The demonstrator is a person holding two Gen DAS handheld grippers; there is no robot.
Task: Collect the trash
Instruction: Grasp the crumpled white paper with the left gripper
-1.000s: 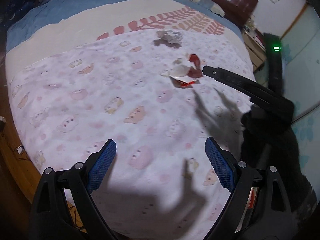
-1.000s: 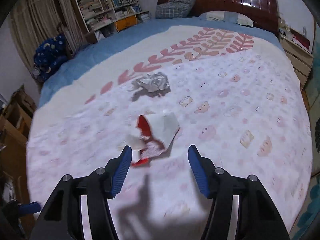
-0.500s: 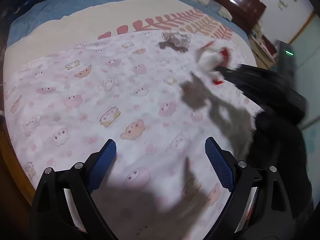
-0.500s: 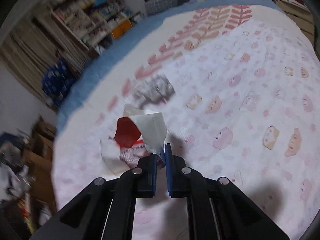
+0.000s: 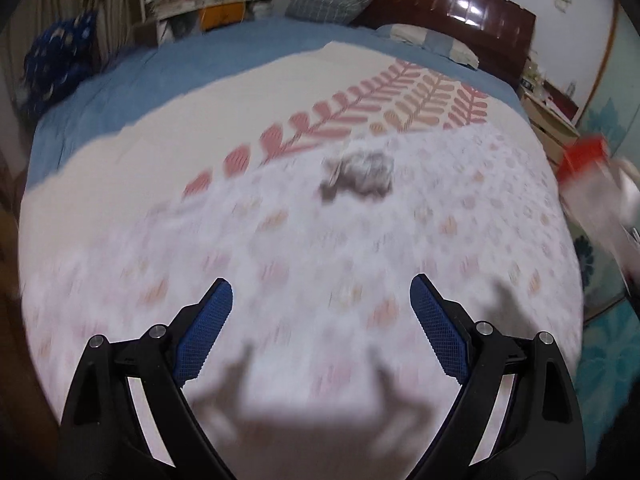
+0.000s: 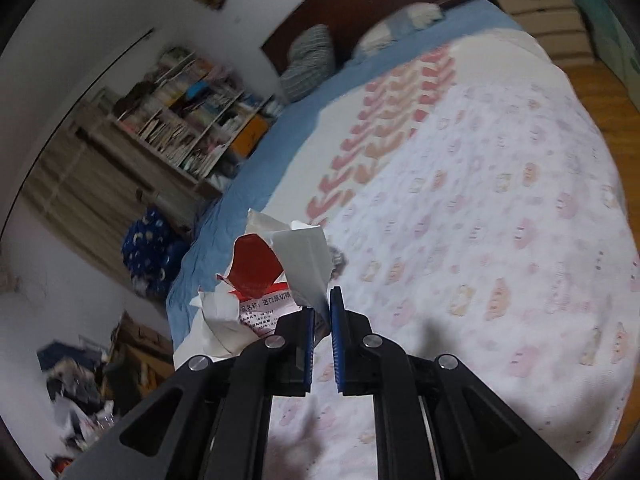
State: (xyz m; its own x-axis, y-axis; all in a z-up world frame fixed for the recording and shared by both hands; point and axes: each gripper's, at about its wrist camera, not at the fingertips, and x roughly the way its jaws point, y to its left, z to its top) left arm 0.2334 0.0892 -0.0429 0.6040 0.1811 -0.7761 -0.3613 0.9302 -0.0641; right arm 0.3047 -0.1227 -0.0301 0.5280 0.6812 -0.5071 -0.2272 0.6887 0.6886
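My right gripper [image 6: 322, 312] is shut on a torn red-and-white paper wrapper [image 6: 276, 276], held in the air above the bed; the same wrapper [image 5: 592, 176] shows blurred at the right edge of the left wrist view. A crumpled grey wad of trash [image 5: 358, 176] lies on the pink patterned blanket [image 5: 320, 248], and a bit of that grey wad [image 6: 340, 264] peeks out behind the wrapper. My left gripper [image 5: 320, 312] hangs open over the blanket, well short of the wad, with nothing between its blue pads.
The bed fills both views, with a blue sheet [image 5: 160, 80], pillows [image 5: 332, 0] and a dark headboard [image 5: 460, 4] at the far end. A bookshelf [image 6: 192, 120] and clutter on the floor [image 6: 80, 392] stand to the left, a bedside cabinet [image 6: 548, 20] to the right.
My right gripper shut on the red-and-white wrapper and lifted it off the blanket, rolling as it rose. My left gripper swung toward the grey wad, which now sits nearer the view's centre.
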